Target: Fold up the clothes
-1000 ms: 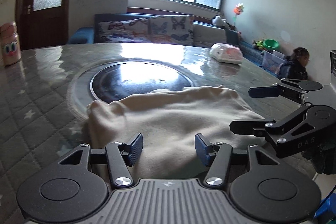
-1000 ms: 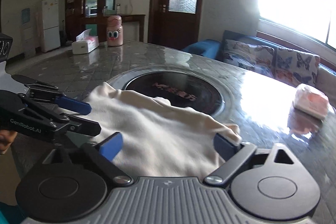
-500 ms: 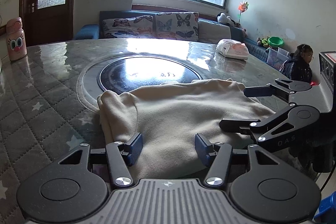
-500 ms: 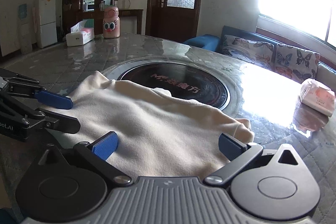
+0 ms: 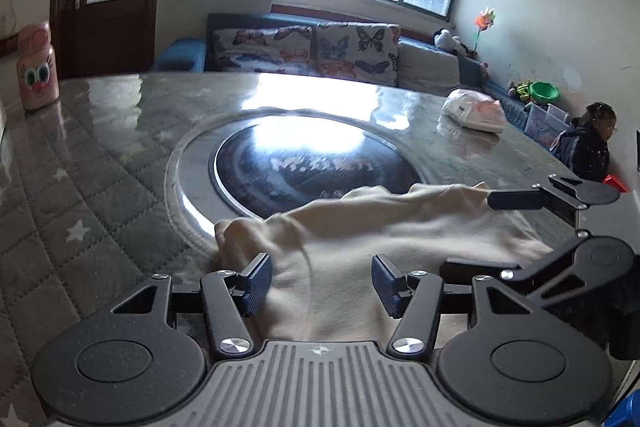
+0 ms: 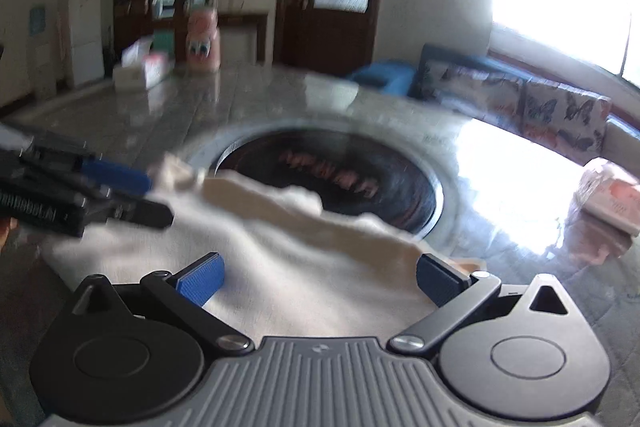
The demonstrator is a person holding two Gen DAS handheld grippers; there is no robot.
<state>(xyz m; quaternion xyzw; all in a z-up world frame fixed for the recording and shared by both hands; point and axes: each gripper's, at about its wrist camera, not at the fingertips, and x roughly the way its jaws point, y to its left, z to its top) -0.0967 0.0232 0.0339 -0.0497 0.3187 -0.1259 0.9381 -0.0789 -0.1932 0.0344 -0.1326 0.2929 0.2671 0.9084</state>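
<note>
1. Two views are all we have, and the right wrist view is smeared by motion blur, so its far details are hard to read.
2. We see the cream garment (image 5: 384, 235) lying crumpled on the table (image 5: 100, 187), its far edge lapping over the rim of the dark round inset (image 5: 312, 163) at the table's middle. Its near part is cut off behind each camera body, so we cannot tell how far it reaches toward us.
3. We cannot make out what kind of garment it is; only folds and a bunched corner at its left show.
4. The left hand-held gripper (image 5: 321, 281) stands about half open, its blue pads (image 5: 256, 283) apart over the cloth. We see nothing pinched between them.
5. The right hand-held gripper (image 6: 320, 281) is spread wide, its pads over the garment's right part with cloth lying between them but no grip on it.
6. In the left view the right hand-held gripper enters from the right, its lower finger against the cloth; contact is unclear.
7. A pink cartoon bottle (image 5: 37, 67) stands at the table's far left, and a wrapped packet (image 5: 474, 109) lies far right.
8. A seated person (image 5: 588, 147) shows beyond the table edge, partly hidden.
</note>
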